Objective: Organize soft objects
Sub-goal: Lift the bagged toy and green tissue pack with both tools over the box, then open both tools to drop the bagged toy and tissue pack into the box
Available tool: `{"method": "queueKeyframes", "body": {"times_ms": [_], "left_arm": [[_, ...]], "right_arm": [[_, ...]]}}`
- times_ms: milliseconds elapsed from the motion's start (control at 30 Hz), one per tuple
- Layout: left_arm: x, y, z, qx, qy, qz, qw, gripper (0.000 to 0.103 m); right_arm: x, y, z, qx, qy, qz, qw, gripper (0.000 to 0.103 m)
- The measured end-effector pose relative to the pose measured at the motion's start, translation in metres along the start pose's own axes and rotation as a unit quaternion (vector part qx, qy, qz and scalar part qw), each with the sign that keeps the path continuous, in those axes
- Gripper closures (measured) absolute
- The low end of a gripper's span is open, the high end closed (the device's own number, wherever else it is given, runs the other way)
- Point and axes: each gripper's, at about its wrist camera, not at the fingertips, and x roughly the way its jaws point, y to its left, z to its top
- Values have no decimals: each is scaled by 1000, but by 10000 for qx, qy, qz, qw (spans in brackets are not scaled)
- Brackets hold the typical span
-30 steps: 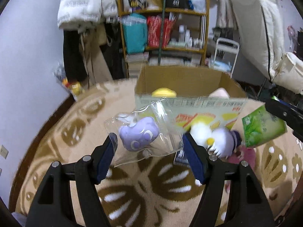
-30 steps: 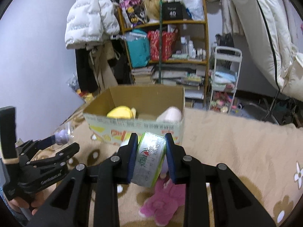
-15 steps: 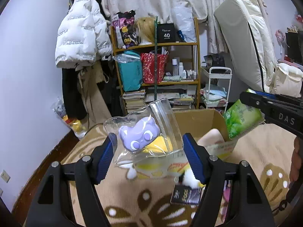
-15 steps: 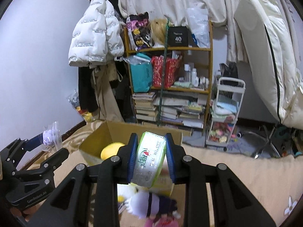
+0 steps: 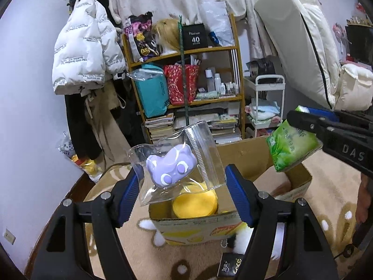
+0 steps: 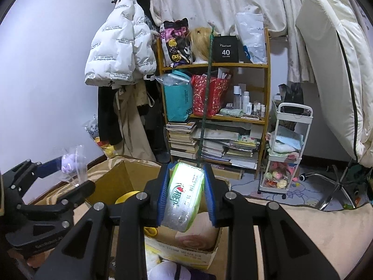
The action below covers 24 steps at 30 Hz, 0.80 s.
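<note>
A lavender cat-faced soft toy sealed in a clear plastic zip pouch (image 5: pixel 173 166) is hanging in the air above the open brown cardboard box (image 5: pixel 247 149), over the box's near-left part. The left gripper (image 5: pixel 183 192) is pinching the pouch's edges between its blue-padded fingers (image 5: pixel 129 194), its jaws set wide around the pouch. Above the same box, toward its right side, the right gripper (image 6: pixel 185 197) is squeezing a green-and-white soft pack of tissues (image 6: pixel 184 197), its blue pads (image 6: pixel 163 196) pressing both flat faces. Inside the box, a round yellow cushion (image 5: pixel 194 201) is lying directly under the pouch, and a pale pink plush (image 6: pixel 198 234) is sitting below the tissue pack. The box is resting on a beige patterned rug (image 5: pixel 144 254); behind the box, a wooden bookshelf (image 6: pixel 216 107) is standing against the wall.
</note>
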Motion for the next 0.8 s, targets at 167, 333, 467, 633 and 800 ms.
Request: {"method": "queueKeyframes", "body": {"times_ms": [167,333,467,633,800], "left_arm": [[20,-4,-7,35,262,-75,9996,31],[30,-5,-10,9,377,-150,9992,30],[38,-6,-15,22,500,-133,9987,30],[39,-6,-16,45,547,-92,9984,26],[36,-6,-16,155,625,-9,9979,24]], "right_arm": [[16,-11,-7,252,137,45,9996,72],[28,-19,-15,424,327,118,9985,72],[31,-21,-18,601,351,289,9972,72],[33,-20,-24,672,471,437,9957,70],[32,-16,-24,628,598,466,9951,69]]}}
